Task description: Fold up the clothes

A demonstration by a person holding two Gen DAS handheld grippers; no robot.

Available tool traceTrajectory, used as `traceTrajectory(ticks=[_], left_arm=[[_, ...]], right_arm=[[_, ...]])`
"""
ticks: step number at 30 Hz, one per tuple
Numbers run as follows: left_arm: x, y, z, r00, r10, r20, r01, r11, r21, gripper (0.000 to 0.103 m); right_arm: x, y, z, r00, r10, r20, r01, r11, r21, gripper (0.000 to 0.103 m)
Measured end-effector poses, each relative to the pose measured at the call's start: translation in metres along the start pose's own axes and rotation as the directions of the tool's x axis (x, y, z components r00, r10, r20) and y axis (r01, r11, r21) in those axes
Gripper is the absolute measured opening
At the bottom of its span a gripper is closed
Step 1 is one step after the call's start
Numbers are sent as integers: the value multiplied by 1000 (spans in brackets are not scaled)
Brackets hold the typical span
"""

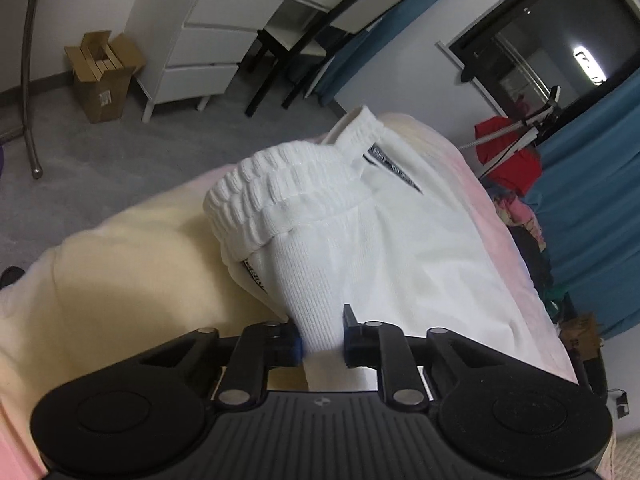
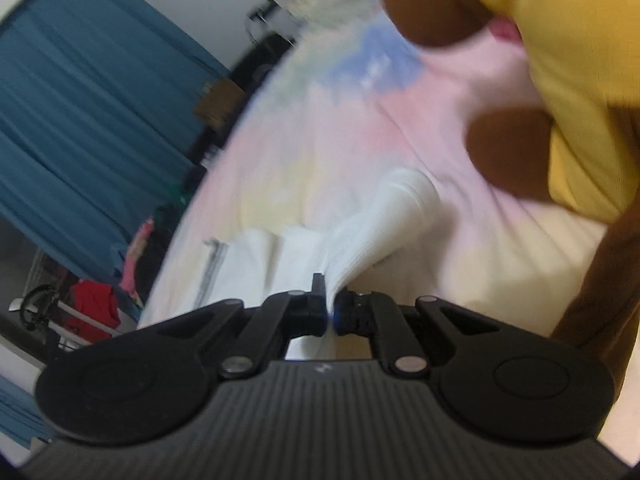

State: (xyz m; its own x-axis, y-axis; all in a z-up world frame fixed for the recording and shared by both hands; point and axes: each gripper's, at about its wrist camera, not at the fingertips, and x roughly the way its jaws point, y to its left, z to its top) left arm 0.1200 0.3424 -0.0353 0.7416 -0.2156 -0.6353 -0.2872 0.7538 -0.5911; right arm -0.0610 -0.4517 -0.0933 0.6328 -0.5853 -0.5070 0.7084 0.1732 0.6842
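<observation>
No legible text, dark woven labels on white garment (image 1: 360, 240) carry lettering too small to read, pale sticker on cardboard box (image 1: 105, 76) unreadable, small emblem on gripper body indistinct

shorts (image 1: 360, 220) lie on the bed (image 1: 120, 280), waistband end toward the bed's far edge; drawer unit (image 1: 200, 48) on the floor beyond the bed, cardboard box (image 1: 102, 76) just left of it, chair (image 1: 304, 40) right of it
</observation>
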Motion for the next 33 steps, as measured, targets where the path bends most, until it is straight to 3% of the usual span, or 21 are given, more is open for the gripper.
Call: traceTrajectory(ticks=[3,6,11,14,17,22,26,30,33], left_arm=[[-12,-24,18,996,-56,74,55,998,15,15],[-11,-62,44,982,-96,160,86,994,70,15],[34,-133,82,972,-95,215,76,992,96,15],[93,-169,106,975,-64,211,51,997,64,15],[173,-194,128,980,-11,201,-7,996,89,15],[280,-211,149,988,64,140,-80,991,107,16],[311,-224,154,989,97,110,-114,981,160,16],[321,-222,156,991,116,71,-128,973,194,18],[320,-215,153,994,98,52,-108,963,248,24]], right_arm=[[-5,25,9,998,35,44,-34,999,-23,6],[16,63,24,995,74,69,-69,995,-74,6],[79,132,42,994,86,70,-76,987,-140,6],[136,174,39,995,64,73,-49,979,-199,6],[198,206,15,996,26,82,-2,959,-285,6],[282,225,-22,996,-61,62,79,937,-341,6],[315,221,-37,991,-127,43,134,922,-364,6],[316,220,-47,991,-118,54,130,884,-449,9],[310,216,-47,996,-90,25,92,893,-440,16]])
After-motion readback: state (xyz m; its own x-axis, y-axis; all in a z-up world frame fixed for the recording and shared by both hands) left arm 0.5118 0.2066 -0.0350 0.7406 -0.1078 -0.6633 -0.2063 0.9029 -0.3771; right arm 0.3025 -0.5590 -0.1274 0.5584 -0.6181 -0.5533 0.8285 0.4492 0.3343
